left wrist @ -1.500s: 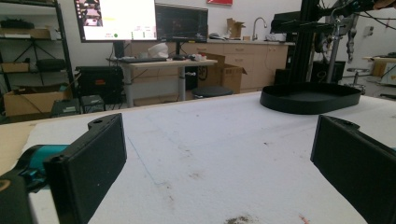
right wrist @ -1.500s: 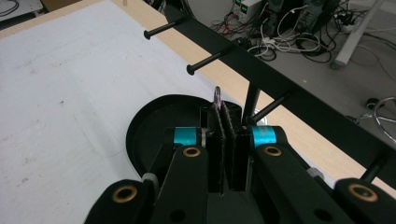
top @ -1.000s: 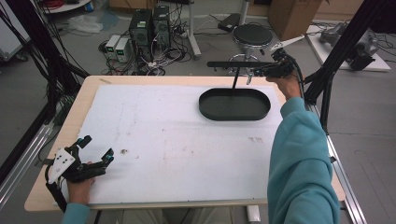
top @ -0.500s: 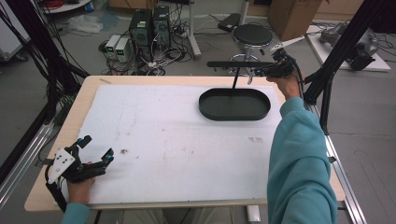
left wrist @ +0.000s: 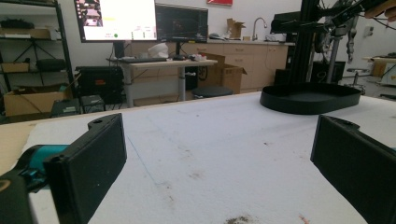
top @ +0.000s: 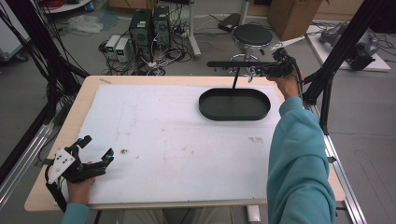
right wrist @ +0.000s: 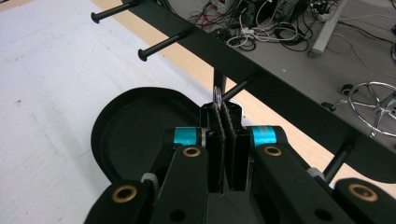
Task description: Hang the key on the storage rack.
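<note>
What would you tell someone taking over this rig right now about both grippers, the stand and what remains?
Right gripper: shut on a small ring, held up at a peg of the black stand's crossbar.
Left gripper: open, holding nothing, low at the near left of the white mat.
Oval tray base: looks empty.
Done: ring brought to the peg.
Left: probably seat it on the peg, then release.

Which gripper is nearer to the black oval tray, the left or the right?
Right. The right gripper is raised just behind the black oval tray, by its rack's crossbar. The left gripper sits at the table's near-left corner, far away.
</note>
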`<control>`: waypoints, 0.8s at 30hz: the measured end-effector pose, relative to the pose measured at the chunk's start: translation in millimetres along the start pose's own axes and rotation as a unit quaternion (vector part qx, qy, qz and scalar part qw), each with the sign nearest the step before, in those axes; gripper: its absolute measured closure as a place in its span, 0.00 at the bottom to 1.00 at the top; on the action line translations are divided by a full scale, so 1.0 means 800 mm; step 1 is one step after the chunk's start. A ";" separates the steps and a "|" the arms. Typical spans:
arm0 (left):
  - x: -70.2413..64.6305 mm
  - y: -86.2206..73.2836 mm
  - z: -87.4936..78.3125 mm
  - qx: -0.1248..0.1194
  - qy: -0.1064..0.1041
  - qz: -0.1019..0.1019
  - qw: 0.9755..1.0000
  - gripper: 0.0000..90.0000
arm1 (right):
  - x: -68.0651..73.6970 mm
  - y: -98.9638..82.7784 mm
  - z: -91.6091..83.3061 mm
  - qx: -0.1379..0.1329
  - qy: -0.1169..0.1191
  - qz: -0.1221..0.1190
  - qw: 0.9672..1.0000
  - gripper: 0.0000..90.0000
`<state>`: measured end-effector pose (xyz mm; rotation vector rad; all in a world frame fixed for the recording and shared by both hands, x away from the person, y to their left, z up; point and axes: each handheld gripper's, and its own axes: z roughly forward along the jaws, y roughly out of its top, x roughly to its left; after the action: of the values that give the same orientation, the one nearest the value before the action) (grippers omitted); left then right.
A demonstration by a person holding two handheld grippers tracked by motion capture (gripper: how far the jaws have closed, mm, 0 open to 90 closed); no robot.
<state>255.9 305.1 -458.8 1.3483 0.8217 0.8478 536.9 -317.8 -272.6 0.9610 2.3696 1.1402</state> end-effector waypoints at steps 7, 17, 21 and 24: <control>0.000 0.000 0.000 0.000 0.000 0.000 1.000 0.04 | 0.000 0.001 0.003 0.000 -0.012 -0.005 1.000 0.99; 0.000 0.000 0.000 0.000 0.000 -0.001 1.000 0.04 | -0.002 0.001 0.008 -0.001 -0.016 -0.001 1.000 0.97; 0.000 0.000 0.000 0.000 0.000 -0.001 1.000 0.04 | -0.001 0.001 0.006 -0.011 -0.019 0.000 1.000 0.94; 0.000 0.000 0.000 0.000 0.000 -0.001 1.000 0.04 | -0.001 0.002 0.004 -0.013 -0.023 0.001 1.000 0.94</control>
<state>256.1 305.1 -458.8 1.3475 0.8230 0.8465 539.6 -316.1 -273.4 0.9699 2.3135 1.1335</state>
